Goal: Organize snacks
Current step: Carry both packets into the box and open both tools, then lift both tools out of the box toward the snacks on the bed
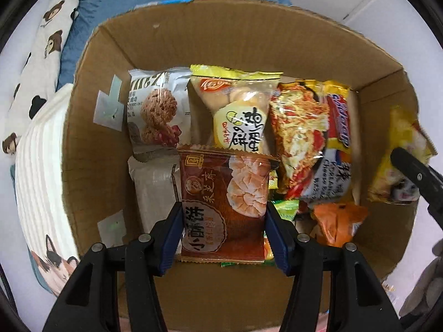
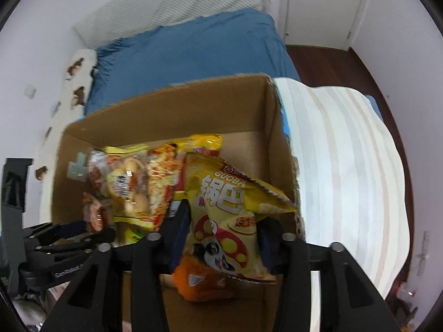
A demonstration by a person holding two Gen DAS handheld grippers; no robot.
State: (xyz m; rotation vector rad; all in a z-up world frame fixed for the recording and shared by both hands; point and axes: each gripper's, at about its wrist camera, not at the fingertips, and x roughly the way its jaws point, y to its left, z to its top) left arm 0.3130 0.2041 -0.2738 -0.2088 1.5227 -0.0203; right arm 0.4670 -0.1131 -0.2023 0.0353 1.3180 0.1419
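Left gripper (image 1: 223,215) clamps a brown cake packet (image 1: 221,202) over the cardboard box (image 1: 249,36) of snacks; right gripper (image 2: 224,227) has a yellow crisp bag (image 2: 229,215) between its 2 fingers, grip uncertain, above the same box.

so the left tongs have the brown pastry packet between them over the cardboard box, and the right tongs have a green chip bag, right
Not quite. The bag between the right tongs is yellow, not green: the yellow Guoba bag, as the right wrist view shows. The rest holds: the left tongs have the brown pastry packet between them over the cardboard box.
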